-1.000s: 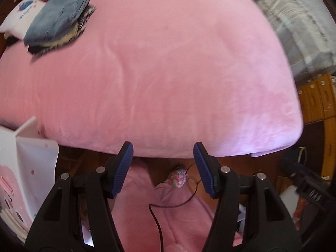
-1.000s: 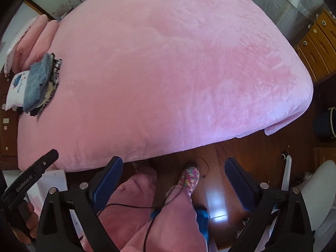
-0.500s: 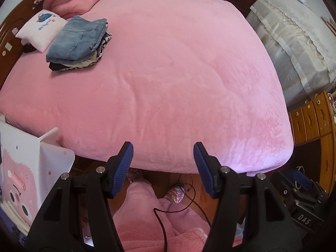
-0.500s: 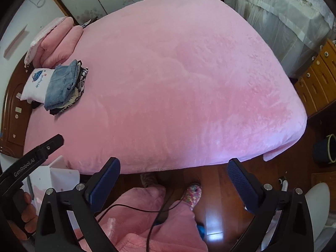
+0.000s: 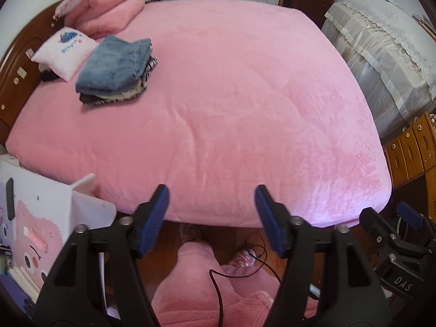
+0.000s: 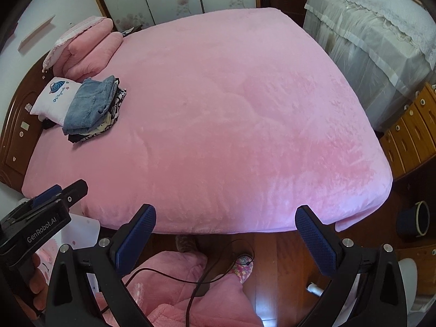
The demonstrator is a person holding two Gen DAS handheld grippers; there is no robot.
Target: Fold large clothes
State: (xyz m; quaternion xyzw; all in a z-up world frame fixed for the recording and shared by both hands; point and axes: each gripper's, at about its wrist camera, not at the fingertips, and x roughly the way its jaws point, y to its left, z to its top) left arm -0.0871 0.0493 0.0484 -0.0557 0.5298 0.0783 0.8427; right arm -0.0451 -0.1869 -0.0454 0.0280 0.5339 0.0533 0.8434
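Left wrist view: stack of folded clothes, blue denim piece on top [image 5: 115, 66], sits on the pink plush bed cover [image 5: 231, 114] near the headboard end, its edge against a small white printed cushion [image 5: 64, 51]; rolled pink pillows [image 5: 109, 19] lie just behind. No unfolded garment shows on the bed in either view, so the task's remaining clothes (if any) are out of sight.

Left claw [image 5: 211, 215]: blue pads spread, nothing between them, held off the near bed edge, above the person's pink-clad legs. Right claw [image 6: 224, 242]: pads spread wider, also empty, same position off the edge. Both well apart from the stack.

Judgement: between garments, next piece yet to be fetched.

Risks:
- black cable [image 6: 190, 278] trails over the legs, below the claws; a reach could snag it.
- a low reach across the bed could drag the plush cover or knock the stack askew.
- white box with pink cartoon print [image 5: 32, 223] stands just beside the left claw; a sideways swing could knock it.

Writing: "GenRobot.AI" on the left claw body (right wrist view); "DAS" on the right claw body (left wrist view). Cushion script too small to read.
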